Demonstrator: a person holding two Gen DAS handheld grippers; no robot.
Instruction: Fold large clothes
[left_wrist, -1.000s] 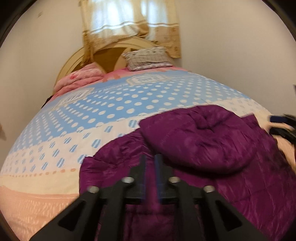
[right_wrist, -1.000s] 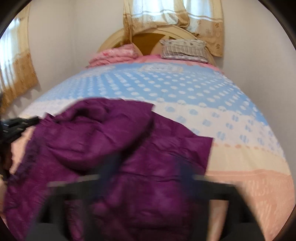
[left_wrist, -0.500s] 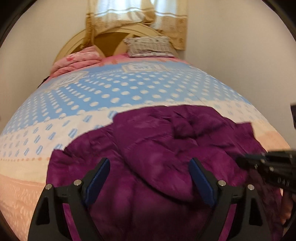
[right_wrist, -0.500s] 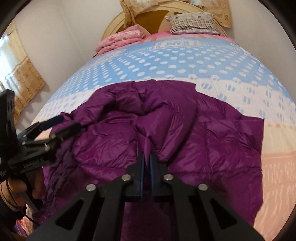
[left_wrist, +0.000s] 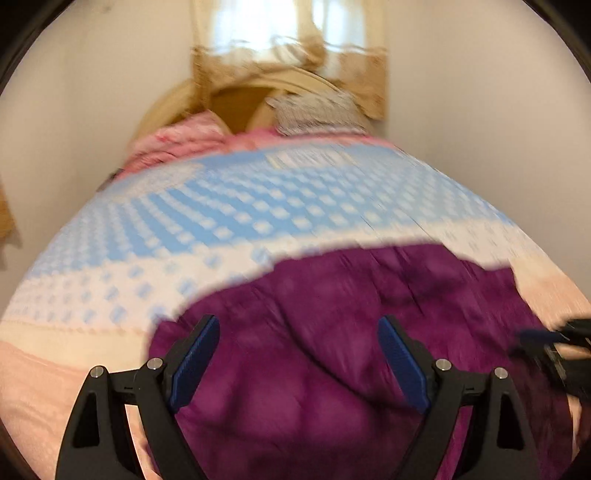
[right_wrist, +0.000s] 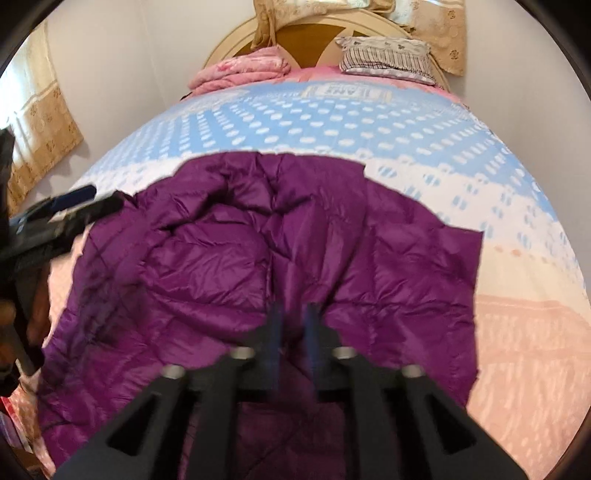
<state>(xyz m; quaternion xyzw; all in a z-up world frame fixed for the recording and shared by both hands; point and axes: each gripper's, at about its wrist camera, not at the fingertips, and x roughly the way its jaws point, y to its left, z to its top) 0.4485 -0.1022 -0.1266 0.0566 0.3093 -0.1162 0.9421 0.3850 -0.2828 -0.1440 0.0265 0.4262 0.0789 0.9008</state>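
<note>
A purple down jacket (right_wrist: 280, 266) lies crumpled on the bed (right_wrist: 332, 122), just ahead of and under both tongs. The left tongs (left_wrist: 298, 360) stand wide apart, released. The right tongs (right_wrist: 293, 332) are opening, with nothing gripped. Beyond lie a dotted blue bedspread (left_wrist: 258, 206), striped pillow (right_wrist: 386, 59), curved headboard (right_wrist: 306, 37) and curtains (left_wrist: 288, 55).

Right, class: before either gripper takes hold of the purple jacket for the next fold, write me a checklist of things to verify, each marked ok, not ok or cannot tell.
1. Purple jacket lies on the bedspread, inside its edges: ok.
2. Left gripper open, nothing between its pads: ok.
3. Right gripper free of fabric: cannot tell; its jaws are opening and blurred.
4. Jacket lies flat: not ok; it is rumpled and bunched at the middle.
5. Pillow and pink blanket apart from the jacket: ok.
6. Left wrist view sharp enough to aim: not ok; it is blurred.
</note>
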